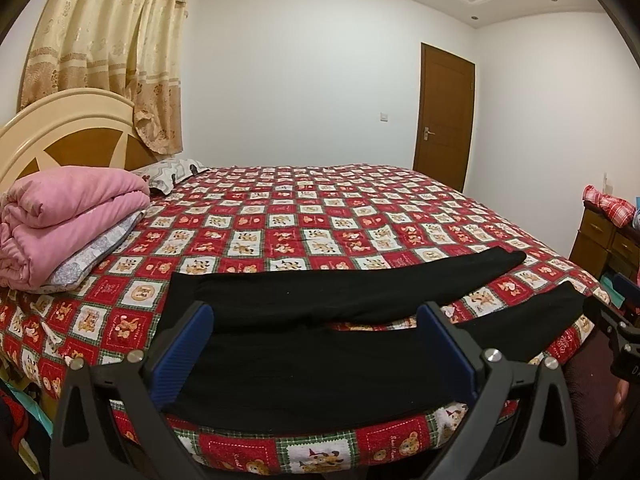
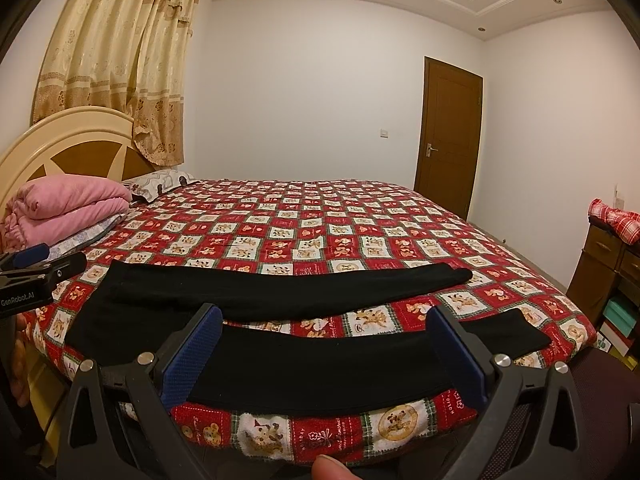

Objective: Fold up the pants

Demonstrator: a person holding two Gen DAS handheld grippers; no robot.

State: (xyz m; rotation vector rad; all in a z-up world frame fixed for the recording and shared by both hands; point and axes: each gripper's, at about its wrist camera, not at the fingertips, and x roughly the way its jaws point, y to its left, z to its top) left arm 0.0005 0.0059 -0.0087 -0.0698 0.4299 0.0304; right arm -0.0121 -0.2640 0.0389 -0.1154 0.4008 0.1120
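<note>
pink folded blanket [image 1: 72, 216] is stacked at the headboard end of the bed [image 1: 320, 216]. black pants [image 1: 320, 320] are laid flat along the near edge, legs spread apart toward the right. left claw [image 1: 316, 344] and right claw [image 2: 326, 350] are both held wide open over them, nothing gripped.

Matt black cloth pants [image 1: 312, 364] lie on a printed quilted bedspread [image 1: 320, 216] (soft-looking).

You have black pants [image 1: 320, 360]; bedspread [image 1: 280, 216] checked red and white with bears; pink quilt [image 1: 72, 208]; blue gripper pads [image 1: 182, 352]; brown door [image 1: 444, 116].
</note>
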